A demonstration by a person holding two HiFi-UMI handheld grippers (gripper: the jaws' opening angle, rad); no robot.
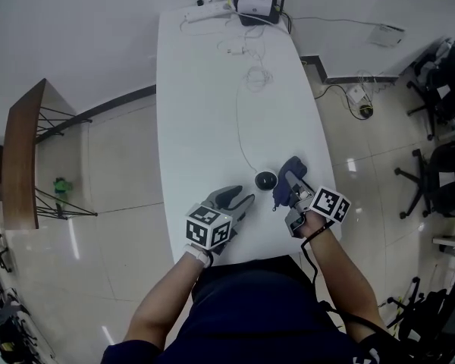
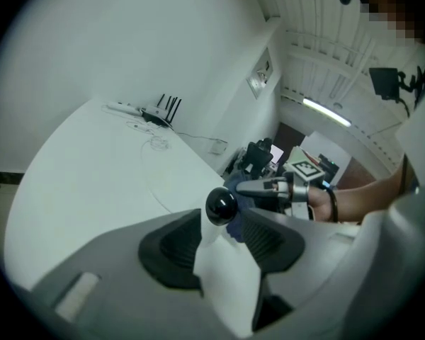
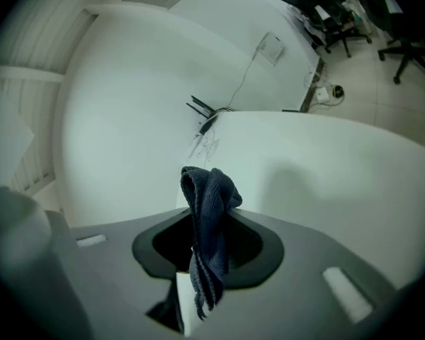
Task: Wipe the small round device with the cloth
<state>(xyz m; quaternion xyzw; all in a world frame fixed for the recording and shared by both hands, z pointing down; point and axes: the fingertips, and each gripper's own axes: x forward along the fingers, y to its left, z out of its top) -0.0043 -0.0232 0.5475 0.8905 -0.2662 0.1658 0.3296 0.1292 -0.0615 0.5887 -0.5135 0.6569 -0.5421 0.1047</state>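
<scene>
In the left gripper view the cloth [image 2: 234, 229] is being mostly hidden by the device [image 2: 221, 205]. The worktop [image 1: 212, 112] is being covered at its near edge by a torso [image 1: 265, 302].

The left gripper [image 2: 222, 222] fills the foreground, its 2 grey jaws apart with the black pads bare. At the gap by their tips a black ball-like device [image 2: 221, 205] stands on the white table [image 2: 92, 183]; no pad presses on it. Just behind it the right gripper [image 2: 242, 188] reaches in from the right, with a blue cloth [image 2: 232, 229] at its tip. At the table's far end are a router [image 2: 159, 113] and a thin cable [image 2: 156, 144].
</scene>
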